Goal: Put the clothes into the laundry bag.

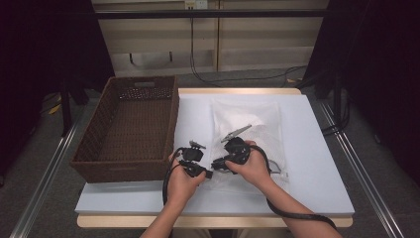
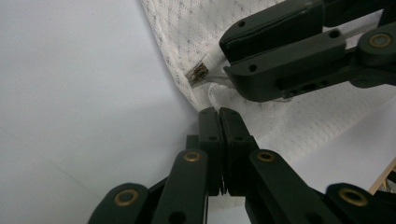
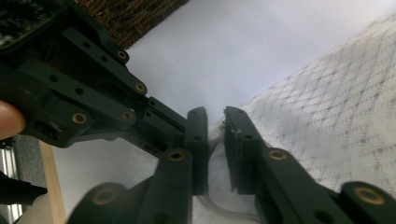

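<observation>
Mesh bag's (image 2: 289,121) corner pinched in left gripper (image 2: 218,112)

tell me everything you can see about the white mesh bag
The white mesh bag is a flat, roughly rectangular pouch of thin netted fabric with a diamond weave, lying on the white table top to the right of the wicker basket. It looks limp and slightly rumpled. At its near left corner a zip pull shows. The left gripper is shut at that corner's edge; the right gripper pinches the zip end.
</observation>
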